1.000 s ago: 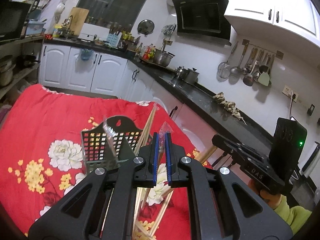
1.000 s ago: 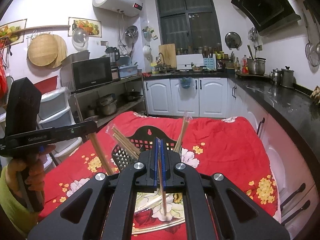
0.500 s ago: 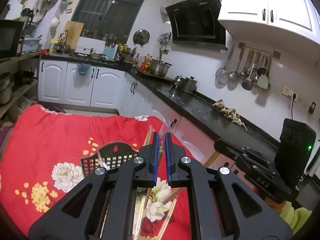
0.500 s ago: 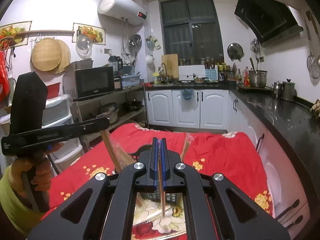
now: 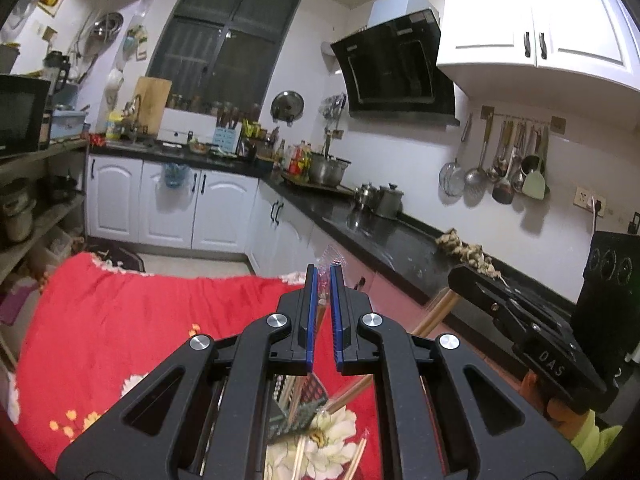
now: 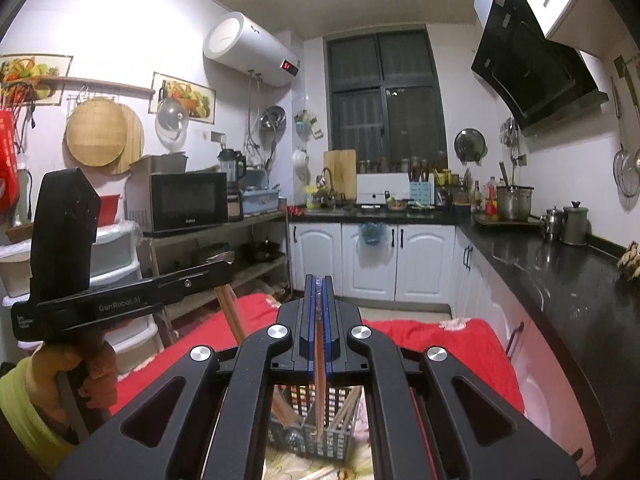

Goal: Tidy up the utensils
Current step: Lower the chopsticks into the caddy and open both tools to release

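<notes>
My left gripper (image 5: pixel 323 276) is shut on a pair of wrapped chopsticks (image 5: pixel 320 312); the clear wrapper tip (image 5: pixel 331 257) sticks out above the jaws. My right gripper (image 6: pixel 318 284) is shut on a pair of wooden chopsticks (image 6: pixel 319 380) that hang down over the dark mesh utensil basket (image 6: pixel 320 436). The basket holds several chopsticks and also shows under the left gripper (image 5: pixel 298 408). Both grippers are raised above the red flowered tablecloth (image 5: pixel 120 320). The right gripper also shows in the left wrist view (image 5: pixel 520 316), and the left gripper in the right wrist view (image 6: pixel 132 300).
Loose wrapped chopsticks (image 5: pixel 356 460) lie on the cloth near the basket. A black countertop (image 6: pixel 560 272) runs along the right. Shelves with a microwave (image 6: pixel 188 200) stand at the left. White cabinets (image 6: pixel 372 264) are behind the table.
Both grippers have risen and tilted up with their chopsticks; the basket has dropped low in both views and now sits beneath the grippers.
</notes>
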`<state>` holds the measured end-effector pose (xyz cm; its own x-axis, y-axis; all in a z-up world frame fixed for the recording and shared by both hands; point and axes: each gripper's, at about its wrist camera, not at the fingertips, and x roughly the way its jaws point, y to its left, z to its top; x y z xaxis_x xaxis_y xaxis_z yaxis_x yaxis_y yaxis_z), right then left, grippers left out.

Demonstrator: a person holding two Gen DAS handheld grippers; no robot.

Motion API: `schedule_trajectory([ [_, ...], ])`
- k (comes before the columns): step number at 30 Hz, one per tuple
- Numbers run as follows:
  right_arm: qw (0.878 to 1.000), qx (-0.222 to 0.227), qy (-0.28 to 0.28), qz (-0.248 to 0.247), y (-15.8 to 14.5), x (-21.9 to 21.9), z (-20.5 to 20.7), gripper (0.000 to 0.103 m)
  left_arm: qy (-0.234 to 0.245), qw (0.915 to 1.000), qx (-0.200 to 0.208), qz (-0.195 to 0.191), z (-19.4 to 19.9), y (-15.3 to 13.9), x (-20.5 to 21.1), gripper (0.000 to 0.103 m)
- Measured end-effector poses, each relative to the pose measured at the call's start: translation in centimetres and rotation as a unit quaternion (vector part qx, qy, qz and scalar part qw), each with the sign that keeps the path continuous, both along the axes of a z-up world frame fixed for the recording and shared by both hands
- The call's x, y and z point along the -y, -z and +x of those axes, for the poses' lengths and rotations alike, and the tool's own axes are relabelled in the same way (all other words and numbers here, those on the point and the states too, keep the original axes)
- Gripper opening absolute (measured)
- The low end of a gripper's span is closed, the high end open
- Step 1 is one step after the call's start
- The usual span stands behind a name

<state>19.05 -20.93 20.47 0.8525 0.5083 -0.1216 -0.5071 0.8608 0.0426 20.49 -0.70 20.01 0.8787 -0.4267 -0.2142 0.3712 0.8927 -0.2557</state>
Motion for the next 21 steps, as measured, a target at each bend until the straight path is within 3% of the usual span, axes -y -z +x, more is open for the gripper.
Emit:
schedule_trajectory([
  [10,1.0,0.025,0.009,0.011,-1.6,0.2,1.4,0.003,-0.029,0.9985,0.044,0.016,1.0,-2.5,0.4,0.004],
  [21,1.0,0.02,0.018,0.013,-0.7,0.0,3.3,0.003,-0.053,0.9974,0.045,0.018,3.2,-1.5,0.1,0.004],
])
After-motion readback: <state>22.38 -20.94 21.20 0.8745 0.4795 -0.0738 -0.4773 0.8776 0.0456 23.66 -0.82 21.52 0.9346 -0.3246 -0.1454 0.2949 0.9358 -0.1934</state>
